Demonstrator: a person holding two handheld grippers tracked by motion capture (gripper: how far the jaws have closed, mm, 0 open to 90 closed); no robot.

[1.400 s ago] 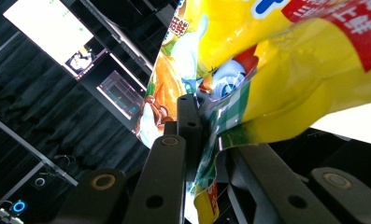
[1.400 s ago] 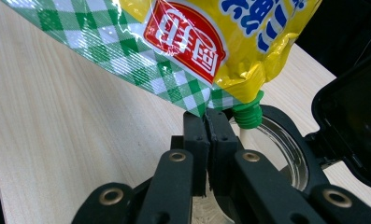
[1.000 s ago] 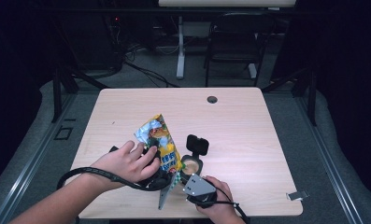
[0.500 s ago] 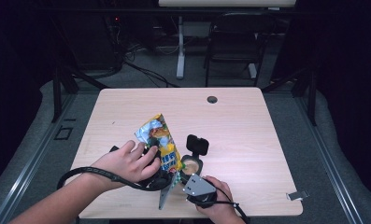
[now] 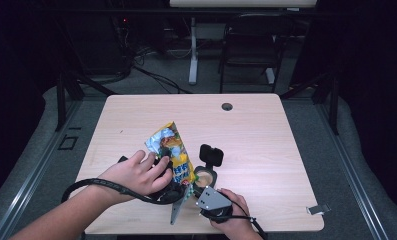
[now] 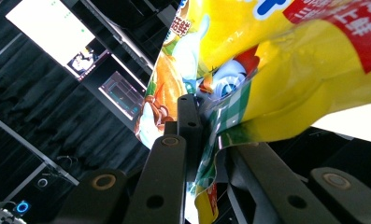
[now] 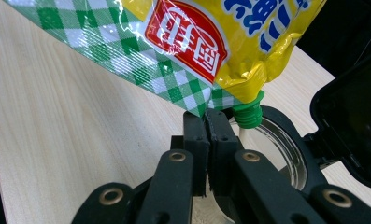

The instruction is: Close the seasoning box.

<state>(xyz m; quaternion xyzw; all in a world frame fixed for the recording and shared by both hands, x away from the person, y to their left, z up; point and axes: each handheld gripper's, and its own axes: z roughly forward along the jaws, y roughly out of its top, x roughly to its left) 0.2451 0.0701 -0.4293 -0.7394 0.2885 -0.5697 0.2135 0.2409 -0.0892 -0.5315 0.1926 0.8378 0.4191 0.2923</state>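
High view: a glossy yellow plastic refill pouch (image 5: pixel 173 150) with a green-checked lower edge is held tilted above the pale wooden table (image 5: pixel 266 135), near the table's front edge. Its green spout is pointed down at a round clear jar (image 5: pixel 205 176) whose black hinged lid (image 5: pixel 211 154) is flipped open and stands behind the jar's mouth. The pouch is gripped from the left by the left gripper (image 5: pixel 172 176), which is mostly covered by the person's left hand (image 5: pixel 136 172). The right gripper (image 5: pixel 193 192) is seen just in front of the jar, with its grey three-cornered plate on top and the right hand (image 5: pixel 231 215) behind it.

From the left gripper view, the jaws are seen pressed together on a fold of the pouch (image 6: pixel 267 84), with crinkled foil bulging out on either side of the left gripper (image 6: pixel 203 126).

From the right gripper view, the jaws are seen closed on the green-checked corner of the pouch (image 7: pixel 183 51), just beside the green spout (image 7: pixel 248 114). The spout is held directly over the open rim of the jar (image 7: pixel 286 140), and a thin pale stream is seen falling from it into the jar. The right gripper (image 7: pixel 206 123) is placed close to the rim, and the open lid (image 7: pixel 351 130) is seen at the right.
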